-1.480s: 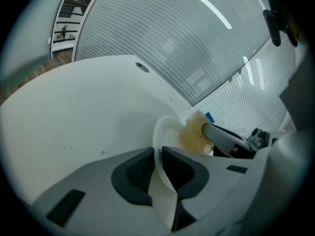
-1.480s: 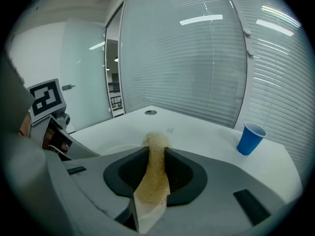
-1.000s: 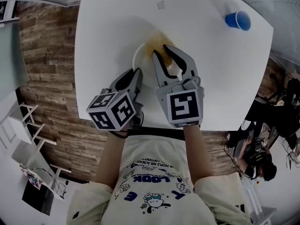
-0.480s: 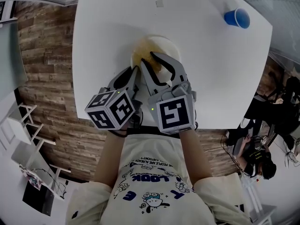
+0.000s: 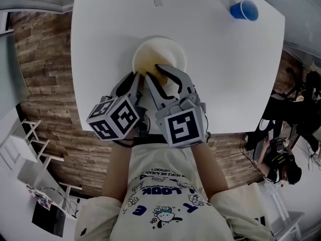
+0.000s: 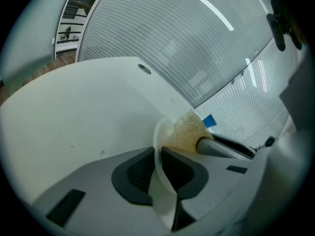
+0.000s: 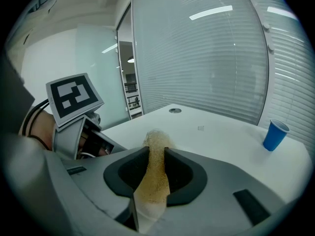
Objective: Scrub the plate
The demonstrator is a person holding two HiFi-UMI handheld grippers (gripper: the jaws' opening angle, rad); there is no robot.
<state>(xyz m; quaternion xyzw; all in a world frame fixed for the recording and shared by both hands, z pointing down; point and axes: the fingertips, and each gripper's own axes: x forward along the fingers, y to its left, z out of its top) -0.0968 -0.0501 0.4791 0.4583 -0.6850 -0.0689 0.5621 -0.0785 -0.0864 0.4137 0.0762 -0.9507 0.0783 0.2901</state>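
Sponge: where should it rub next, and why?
Probably slide the sponge toward the plate's far right side. The right claw pinches it over the near left part, while the left claw grips the near rim, holding the plate steady.

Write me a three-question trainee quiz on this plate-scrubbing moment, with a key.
1. Multiple choice: What is the right claw shut on?
A) a sponge
B) a fork
C) a brush
2. True or false: The left claw grips the plate by its rim.
3. Short answer: In the head view, what stands on the table near its far right edge, apart from the plate?

Key: 1 A; 2 true; 3 the blue cup.
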